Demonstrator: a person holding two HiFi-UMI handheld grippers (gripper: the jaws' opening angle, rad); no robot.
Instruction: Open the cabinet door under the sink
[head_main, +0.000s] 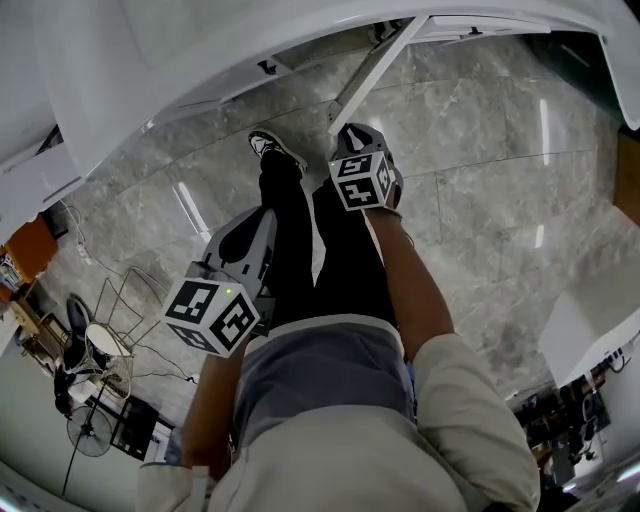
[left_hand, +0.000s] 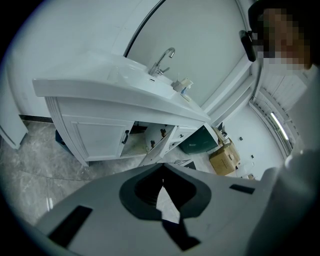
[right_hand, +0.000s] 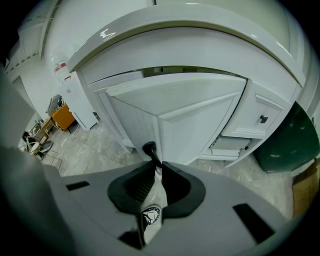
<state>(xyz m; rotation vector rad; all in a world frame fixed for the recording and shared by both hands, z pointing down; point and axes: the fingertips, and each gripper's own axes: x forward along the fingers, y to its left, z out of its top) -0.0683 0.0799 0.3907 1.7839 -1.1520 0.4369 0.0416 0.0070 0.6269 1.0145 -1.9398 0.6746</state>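
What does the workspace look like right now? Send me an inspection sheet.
Surface: grey marble floor in front of the white vanity.
Job's things: cabinet door swung partly open, with a black handle on it.
Clutter: green bin and cardboard box beside the vanity.
Grippers: right gripper shut on the handle; left gripper shut, empty, away from the vanity.
Cables: loose cables on the floor at left.
Surroundings: faucet; floor fan.
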